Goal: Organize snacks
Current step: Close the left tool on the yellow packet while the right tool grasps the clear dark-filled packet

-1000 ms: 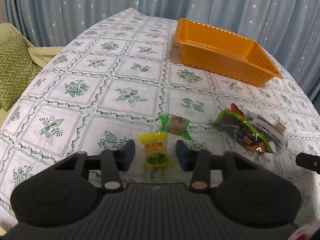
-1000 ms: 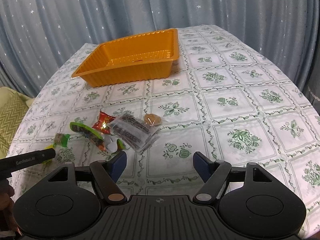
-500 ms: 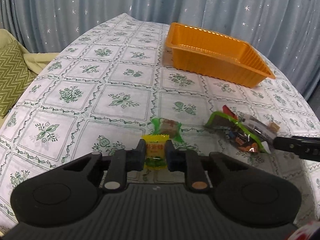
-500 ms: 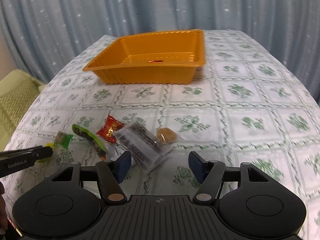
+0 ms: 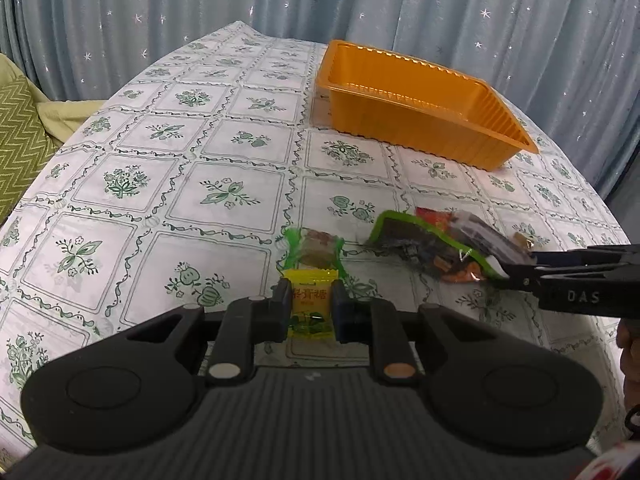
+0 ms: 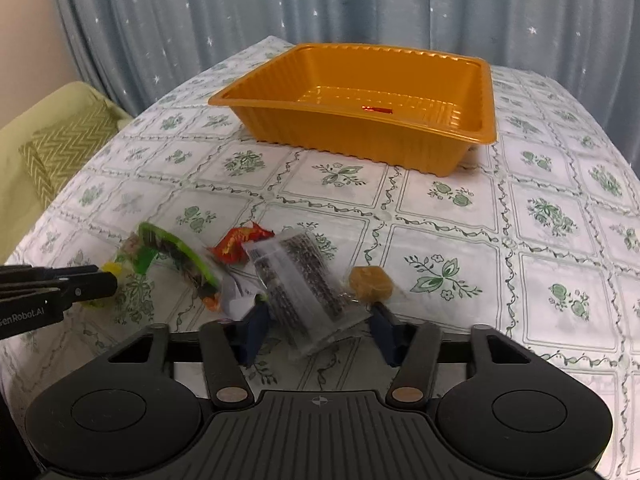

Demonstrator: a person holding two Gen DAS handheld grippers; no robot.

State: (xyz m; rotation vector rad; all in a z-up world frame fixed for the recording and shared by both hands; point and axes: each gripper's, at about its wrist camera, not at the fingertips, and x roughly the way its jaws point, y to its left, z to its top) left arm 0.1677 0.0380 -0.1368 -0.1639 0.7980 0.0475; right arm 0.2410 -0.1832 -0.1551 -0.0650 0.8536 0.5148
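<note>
My left gripper [image 5: 310, 300] is shut on a yellow candy packet [image 5: 311, 306], held just above the tablecloth. Just beyond it lies a green-wrapped candy [image 5: 314, 248]. My right gripper [image 6: 318, 330] is open, its fingers either side of a clear packet of dark snacks [image 6: 300, 280]. Around that packet lie a red wrapper [image 6: 240, 242], a green-edged packet [image 6: 180, 258] and a round tan candy [image 6: 370, 284]. The orange tray [image 6: 360, 136] stands at the back, also in the left wrist view [image 5: 420, 120], with a small red scrap inside.
The table has a white cloth with green flower squares [image 5: 140, 184]. A green zigzag cushion [image 5: 20, 128] lies off the table's left edge. Blue star curtains hang behind. The left gripper's arm shows at the left of the right wrist view [image 6: 52, 292].
My left gripper closed on the yellow candy packet. My right gripper moved forward and down to the snack pile, its fingers now around the clear packet.
</note>
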